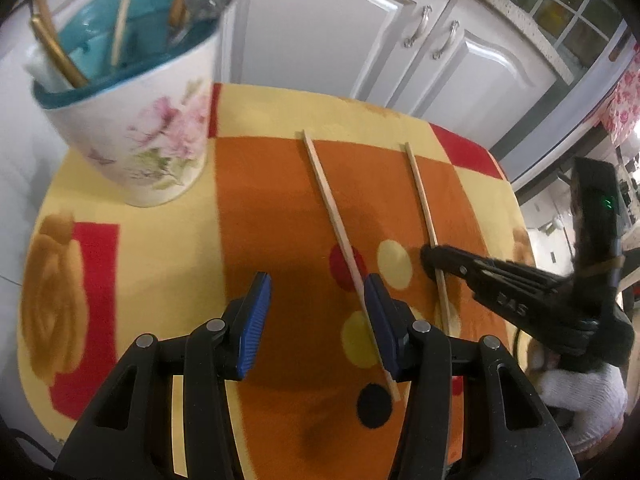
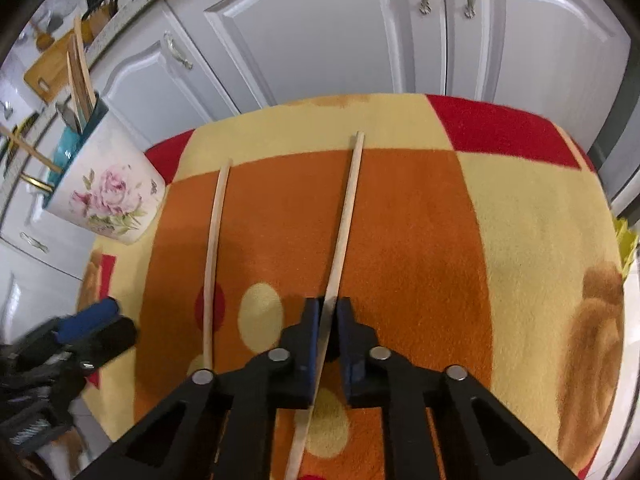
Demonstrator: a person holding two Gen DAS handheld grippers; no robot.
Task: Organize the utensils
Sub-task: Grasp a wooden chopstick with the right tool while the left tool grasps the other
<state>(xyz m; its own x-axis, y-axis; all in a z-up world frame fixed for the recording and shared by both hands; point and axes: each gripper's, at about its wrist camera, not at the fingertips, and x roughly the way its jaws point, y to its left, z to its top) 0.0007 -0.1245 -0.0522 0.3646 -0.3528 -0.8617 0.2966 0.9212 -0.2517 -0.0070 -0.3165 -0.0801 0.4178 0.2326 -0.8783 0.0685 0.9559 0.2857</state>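
Note:
Two pale wooden chopsticks lie on a patterned cloth. My left gripper (image 1: 318, 316) is open; the left chopstick (image 1: 332, 216) runs along the inside of its right finger. My right gripper (image 2: 328, 332) has its blue pads closed on the right chopstick (image 2: 346, 216), which also shows in the left wrist view (image 1: 424, 204). The left chopstick shows in the right wrist view (image 2: 214, 248) too. A floral holder (image 1: 152, 132) with a teal inside stands at the left and holds several utensils; it also shows in the right wrist view (image 2: 108, 200).
The orange, yellow and red cloth (image 2: 520, 208) covers a small table. White cabinet doors (image 2: 320, 32) stand just behind it. A counter with a wooden board (image 2: 48, 68) is at the far left.

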